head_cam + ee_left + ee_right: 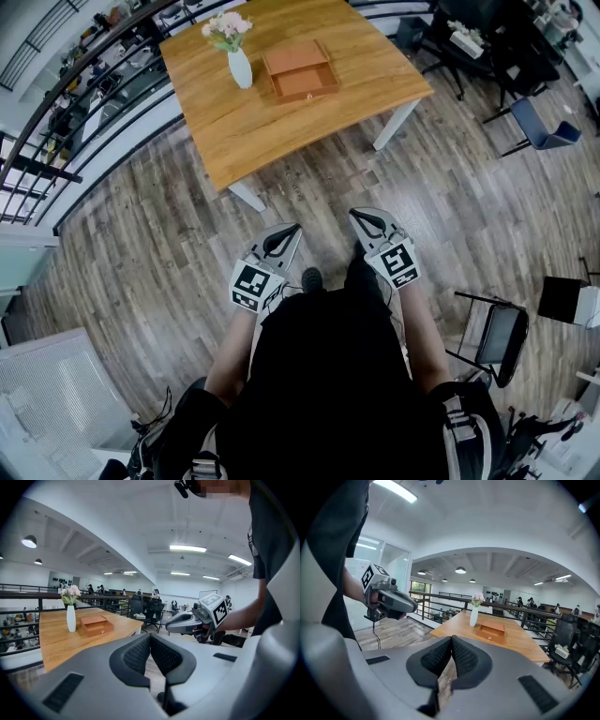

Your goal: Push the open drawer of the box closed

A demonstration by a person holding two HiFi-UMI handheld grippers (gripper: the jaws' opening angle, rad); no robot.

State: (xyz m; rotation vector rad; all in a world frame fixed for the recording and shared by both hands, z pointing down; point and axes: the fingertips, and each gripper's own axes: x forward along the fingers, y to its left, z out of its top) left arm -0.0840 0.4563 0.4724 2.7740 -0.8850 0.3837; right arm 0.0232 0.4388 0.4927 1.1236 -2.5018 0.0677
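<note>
- The left gripper (292,228) is held low in front of the body, just off the head view's centre toward 7 o'clock, its nose aimed at 1 o'clock.
- Its jaws are pressed together at the tips with nothing between them.
- The right gripper (356,216) is level with it, toward 3 o'clock of centre, nose aimed at 11 o'clock, so the two tips converge but stay apart.
- Its jaws are likewise closed and empty.
- Both grippers tip slightly downward.
- The left forearm (230,361) and right forearm (427,347) are bare, reaching forward from 6 o'clock.
</note>
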